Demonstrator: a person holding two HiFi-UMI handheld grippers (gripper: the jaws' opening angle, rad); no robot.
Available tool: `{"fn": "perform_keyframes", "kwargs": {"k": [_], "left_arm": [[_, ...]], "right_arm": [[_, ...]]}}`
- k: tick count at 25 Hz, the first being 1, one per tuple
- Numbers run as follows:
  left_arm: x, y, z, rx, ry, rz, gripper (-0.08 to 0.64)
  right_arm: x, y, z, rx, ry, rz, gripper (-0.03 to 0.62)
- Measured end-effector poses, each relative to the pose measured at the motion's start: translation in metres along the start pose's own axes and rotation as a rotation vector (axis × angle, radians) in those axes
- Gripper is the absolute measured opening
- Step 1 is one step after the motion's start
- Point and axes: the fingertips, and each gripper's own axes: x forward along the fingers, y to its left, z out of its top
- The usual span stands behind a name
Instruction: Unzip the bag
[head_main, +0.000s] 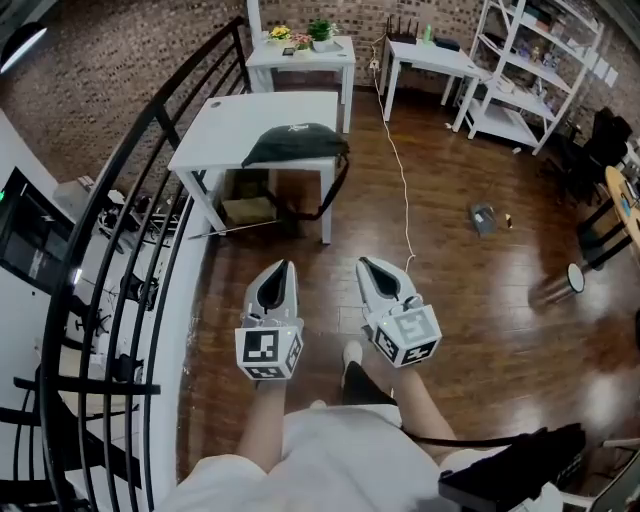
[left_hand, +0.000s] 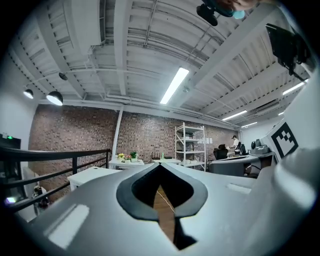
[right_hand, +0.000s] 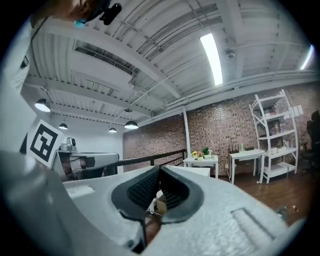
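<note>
A dark bag (head_main: 296, 143) lies on the front right corner of a white table (head_main: 240, 125), its strap hanging over the edge. Both grippers hover over the wooden floor, well short of the table. My left gripper (head_main: 286, 265) is shut with nothing in it, tips pointing toward the table. My right gripper (head_main: 364, 263) is beside it, also shut and empty. In the left gripper view the closed jaws meet at their tips (left_hand: 159, 165) with only floor behind. The right gripper view shows its tips (right_hand: 160, 169) together, the table edge beyond.
A black metal railing (head_main: 130, 230) runs along the left. A white cable (head_main: 403, 190) trails across the floor. More white tables (head_main: 300, 55) and a shelf unit (head_main: 530, 60) stand at the back. A cardboard box (head_main: 247, 210) sits under the table.
</note>
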Motion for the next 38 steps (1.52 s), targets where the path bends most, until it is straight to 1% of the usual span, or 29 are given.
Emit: {"fn": "perform_keyframes", "kwargs": {"k": [3,6,8,10,13,15,18,25,28,31,34,38], "left_arm": [[0.059,0.000,0.000,0.018,-0.004,-0.007,0.017],[0.111,-0.008,0.005,0.030,-0.022,-0.008,0.017],[0.136,-0.014,0.003,0.031,-0.021,0.002,0.017],[0.155,-0.011,-0.001,0.029,-0.004,0.025,0.017],[0.181,0.002,-0.013,0.018,0.043,0.055,0.017],[0.196,0.011,-0.018,0.012,0.060,0.074,0.017],[0.223,0.022,-0.021,0.022,0.074,0.083,0.017],[0.306,0.046,-0.043,0.001,0.097,0.036,0.017],[0.348,0.062,-0.047,-0.014,0.090,0.010,0.017],[0.390,0.081,-0.050,-0.025,0.094,-0.012,0.017],[0.426,0.101,-0.051,-0.020,0.107,-0.040,0.017],[0.468,0.143,-0.054,-0.032,0.116,-0.042,0.017]], "right_arm": [[0.042,-0.047,0.008,0.003,-0.007,0.017,-0.008],[0.072,-0.097,0.019,0.004,-0.028,0.022,-0.008],[0.086,-0.127,0.020,0.018,-0.026,0.022,-0.008],[0.100,-0.145,0.014,0.037,-0.005,0.036,-0.008],[0.125,-0.162,-0.005,0.083,0.046,0.065,-0.008],[0.141,-0.166,-0.016,0.096,0.081,0.095,-0.008],[0.166,-0.177,-0.020,0.099,0.093,0.115,-0.008],[0.231,-0.229,-0.031,0.098,0.114,0.080,-0.008],[0.264,-0.250,-0.034,0.082,0.131,0.063,-0.008],[0.302,-0.267,-0.033,0.066,0.149,0.053,-0.008],[0.341,-0.283,-0.036,0.058,0.169,0.037,-0.008],[0.395,-0.305,-0.046,0.039,0.213,0.016,-0.008]]}}
